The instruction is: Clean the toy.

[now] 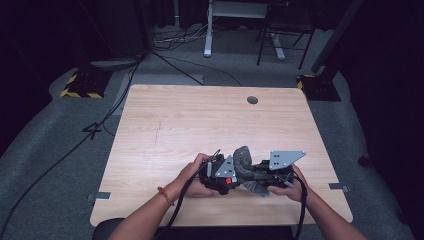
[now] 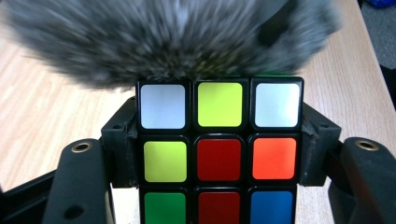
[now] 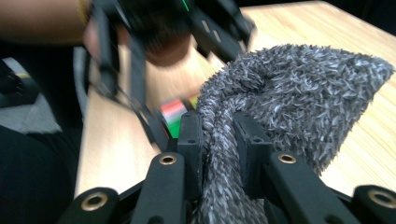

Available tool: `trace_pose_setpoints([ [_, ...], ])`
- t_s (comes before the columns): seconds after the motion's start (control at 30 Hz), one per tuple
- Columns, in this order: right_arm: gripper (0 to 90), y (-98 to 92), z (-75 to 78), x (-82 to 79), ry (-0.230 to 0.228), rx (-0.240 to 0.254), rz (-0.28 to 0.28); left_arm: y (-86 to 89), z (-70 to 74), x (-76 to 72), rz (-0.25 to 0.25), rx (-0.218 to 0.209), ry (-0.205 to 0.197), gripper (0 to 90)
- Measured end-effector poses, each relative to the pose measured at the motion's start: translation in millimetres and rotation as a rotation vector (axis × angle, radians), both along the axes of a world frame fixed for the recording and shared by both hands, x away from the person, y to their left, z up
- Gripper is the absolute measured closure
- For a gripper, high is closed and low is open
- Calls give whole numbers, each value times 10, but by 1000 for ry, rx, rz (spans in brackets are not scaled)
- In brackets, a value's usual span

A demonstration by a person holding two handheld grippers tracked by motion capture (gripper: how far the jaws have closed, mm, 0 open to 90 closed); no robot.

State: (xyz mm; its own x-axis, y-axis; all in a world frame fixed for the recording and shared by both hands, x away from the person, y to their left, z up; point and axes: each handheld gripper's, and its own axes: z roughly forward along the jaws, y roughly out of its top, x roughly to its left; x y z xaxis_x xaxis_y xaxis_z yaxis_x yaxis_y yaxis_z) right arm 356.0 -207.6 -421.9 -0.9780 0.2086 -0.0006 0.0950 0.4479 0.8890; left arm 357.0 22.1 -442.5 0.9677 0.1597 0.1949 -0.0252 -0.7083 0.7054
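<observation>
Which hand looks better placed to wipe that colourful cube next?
The right. The right gripper pinches the grey fluffy cloth against the cube, which the left gripper clamps.

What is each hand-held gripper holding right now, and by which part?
The left hand-held gripper clamps the puzzle cube by two opposite sides. The right hand-held gripper pinches a bunched fold of the grey fuzzy cloth.

Dim surroundings, evenly lit tabletop point(image 1: 200, 120), motion-blurred gripper views.

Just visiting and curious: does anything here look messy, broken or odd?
Nothing broken or spilled. The cube is scrambled, its colours mixed on the face shown, and the grey cloth is bunched against it. That suits wiping it.
</observation>
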Motion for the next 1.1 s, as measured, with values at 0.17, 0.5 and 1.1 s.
trace_pose_setpoints([
  [0.17, 753, 24, 25, 5, -37, -41, -45, 49, 24, 16, 11, -11, -15, 333],
  [0.5, 751, -185, -230, 217, 72, -71, -86, 178, 145, 11, -5, -137, -9, 333],
  [1.1, 756, -161, -77, 105, 62, 41, -6, 148, 95, 19, -6, -77, -15, 331],
])
